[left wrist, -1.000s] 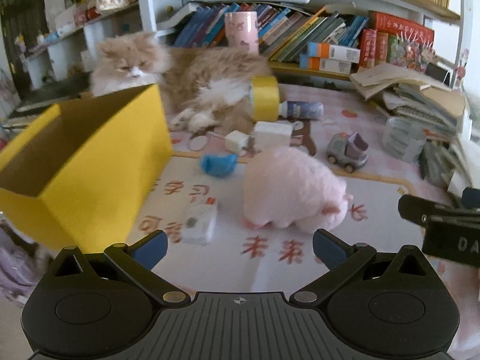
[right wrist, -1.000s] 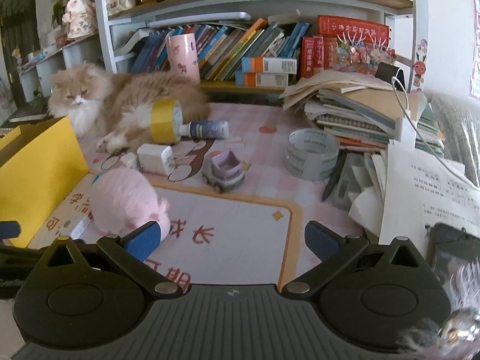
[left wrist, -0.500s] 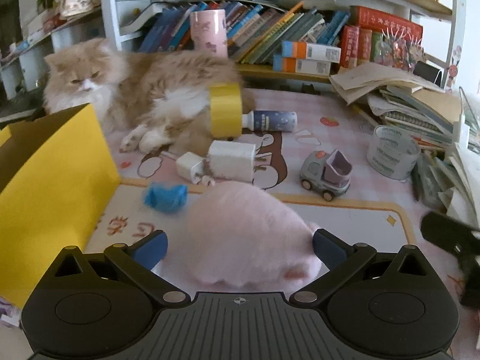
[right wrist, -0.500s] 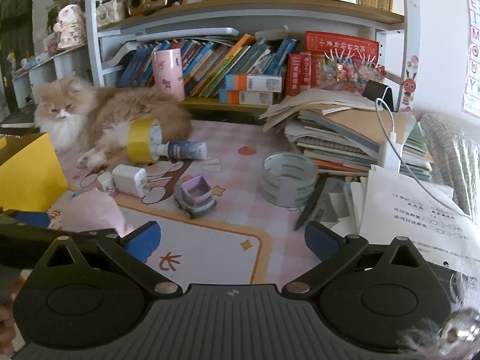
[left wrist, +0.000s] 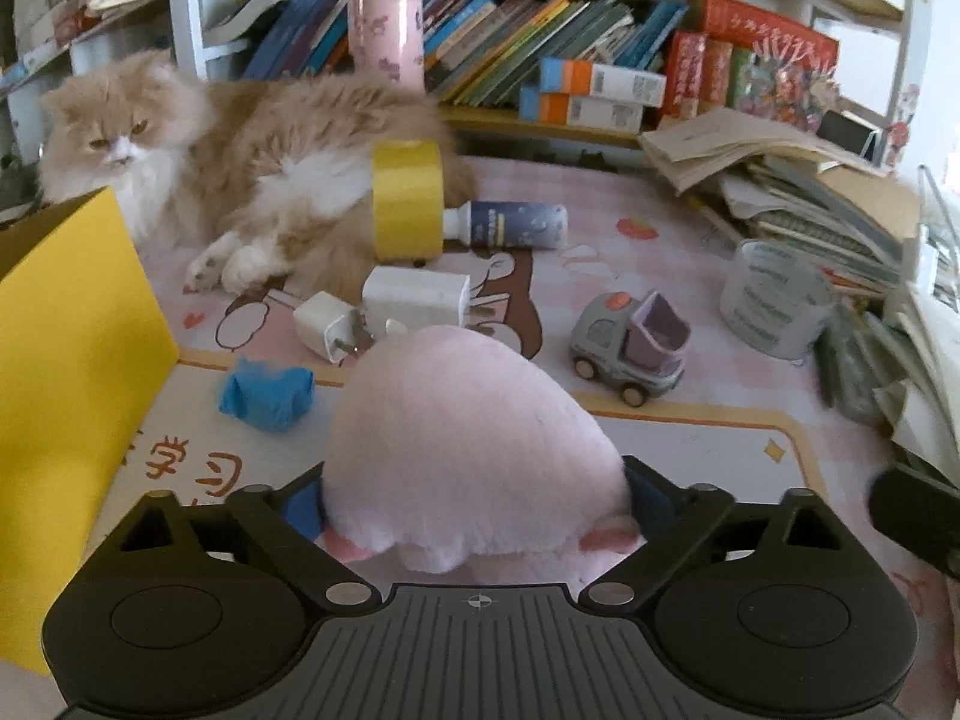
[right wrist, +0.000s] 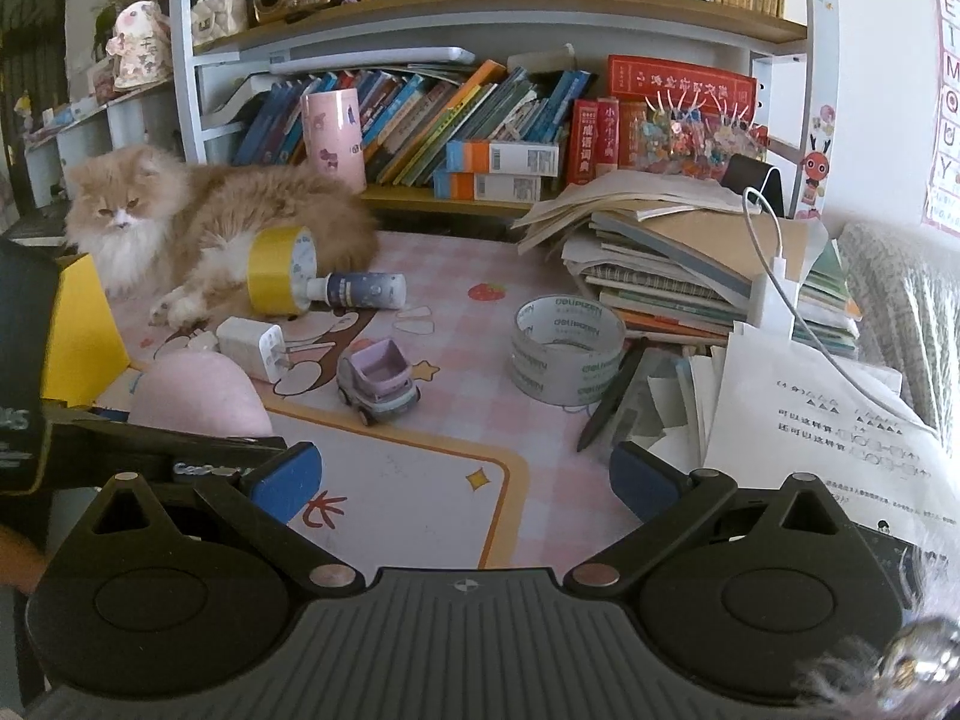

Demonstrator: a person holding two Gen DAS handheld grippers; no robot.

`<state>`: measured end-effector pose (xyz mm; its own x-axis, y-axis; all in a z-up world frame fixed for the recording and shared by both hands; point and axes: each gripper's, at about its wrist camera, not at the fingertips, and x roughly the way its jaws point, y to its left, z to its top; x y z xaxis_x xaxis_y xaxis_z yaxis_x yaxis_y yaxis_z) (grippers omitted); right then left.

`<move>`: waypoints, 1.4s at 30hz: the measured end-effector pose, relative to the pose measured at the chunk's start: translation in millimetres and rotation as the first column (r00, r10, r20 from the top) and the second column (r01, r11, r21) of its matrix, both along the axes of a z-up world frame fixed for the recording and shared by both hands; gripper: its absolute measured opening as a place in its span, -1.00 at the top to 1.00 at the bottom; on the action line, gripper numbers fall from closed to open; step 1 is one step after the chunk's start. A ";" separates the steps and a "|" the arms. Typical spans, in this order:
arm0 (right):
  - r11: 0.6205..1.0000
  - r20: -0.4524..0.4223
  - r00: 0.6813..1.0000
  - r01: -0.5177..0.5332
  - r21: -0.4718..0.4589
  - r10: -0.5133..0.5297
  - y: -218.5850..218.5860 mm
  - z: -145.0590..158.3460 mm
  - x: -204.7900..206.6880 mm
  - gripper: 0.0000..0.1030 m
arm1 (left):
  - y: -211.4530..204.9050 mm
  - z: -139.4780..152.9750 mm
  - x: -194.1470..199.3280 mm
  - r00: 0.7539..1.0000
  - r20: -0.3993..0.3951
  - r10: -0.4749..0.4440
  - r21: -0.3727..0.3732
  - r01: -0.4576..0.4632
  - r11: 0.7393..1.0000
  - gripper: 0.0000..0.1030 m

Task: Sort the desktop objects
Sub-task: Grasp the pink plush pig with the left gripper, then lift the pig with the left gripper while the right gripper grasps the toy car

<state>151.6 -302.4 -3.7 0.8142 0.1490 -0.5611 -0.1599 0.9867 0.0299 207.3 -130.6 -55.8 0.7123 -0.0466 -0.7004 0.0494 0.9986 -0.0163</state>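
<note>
Matte black left claw [left wrist: 474, 495] and right claw [right wrist: 465, 480], alike in build: ribbed grey-black centre plate marked with a small white crosshair, round black discs either side, triangular cut-outs above them, silver screws at the pivots, angled black arms tipped with blue pads [right wrist: 287, 474]. Sliver of skin at the right view's lower left edge.

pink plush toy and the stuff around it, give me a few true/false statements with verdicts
1. The pink plush toy sits between the left claw's fingers. True.
2. The right claw grips the toy truck. False: it is open and holds nothing; the truck stands apart on the desk.
3. The yellow tape roll stands on its edge beside the cat. True.
4. The yellow box lies right of the plush. False: it is to the left.
5. The clear tape roll hangs on a shelf. False: it lies on the desk.
</note>
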 end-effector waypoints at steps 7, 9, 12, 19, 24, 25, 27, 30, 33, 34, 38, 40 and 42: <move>1.000 -0.032 0.999 -0.009 0.019 0.010 4.6 -3.8 9.6 -1.00 | 18.8 24.8 -29.9 0.996 0.045 0.076 -0.027 -0.075 0.997 -0.79; 0.999 -0.047 0.999 -0.024 0.024 0.025 8.1 -5.8 15.5 -1.00 | 25.2 32.4 -40.4 0.994 0.054 0.098 -0.048 -0.095 0.994 -0.79; 0.998 -0.076 0.996 -0.051 0.036 0.053 13.9 -8.4 27.5 -1.00 | 32.7 43.4 -56.5 0.989 0.075 0.124 -0.070 -0.119 0.990 -0.79; 0.989 -0.121 0.982 -0.145 0.003 0.144 31.0 -18.8 56.8 -1.00 | 49.4 70.7 -95.5 0.970 0.132 0.202 -0.114 -0.187 0.976 -0.79; 0.984 -0.163 0.971 -0.179 0.008 0.177 41.1 -25.3 80.0 -1.00 | 57.5 85.5 -113.0 0.953 0.169 0.253 -0.126 -0.234 0.964 -0.79; 0.983 -0.169 0.969 -0.183 0.006 0.182 43.0 -26.6 83.8 -1.00 | 59.3 87.6 -115.6 0.949 0.173 0.263 -0.131 -0.243 0.961 -0.79; 0.981 -0.180 0.965 -0.193 -0.002 0.189 47.5 -29.0 92.4 -1.00 | 62.1 90.8 -121.0 0.942 0.182 0.281 -0.135 -0.259 0.956 -0.79; 0.977 -0.180 0.962 -0.211 -0.016 0.205 55.0 -32.7 105.0 -0.99 | 65.5 93.7 -129.0 0.932 0.193 0.306 -0.135 -0.283 0.949 -0.79; 0.973 -0.163 0.962 -0.228 -0.035 0.219 62.4 -37.5 117.0 -0.88 | 69.5 94.7 -134.9 0.925 0.194 0.327 -0.135 -0.305 0.943 -0.79; 0.971 -0.158 0.961 -0.236 -0.050 0.225 65.6 -39.7 121.5 -0.80 | 70.4 94.6 -137.0 0.923 0.193 0.334 -0.134 -0.312 0.941 -0.79; 0.964 -0.176 0.955 -0.254 -0.080 0.237 72.9 -49.3 138.4 -0.48 | 74.1 95.1 -142.5 0.917 0.192 0.350 -0.134 -0.329 0.935 -0.79; 0.962 -0.195 0.951 -0.260 -0.077 0.241 73.8 -54.2 146.1 -0.38 | 74.1 96.5 -144.1 0.915 0.197 0.352 -0.137 -0.330 0.934 -0.79; 0.960 -0.210 0.945 -0.270 -0.074 0.249 73.8 -58.4 150.7 -0.29 | 74.1 98.9 -144.8 0.914 0.205 0.350 -0.140 -0.327 0.935 -0.79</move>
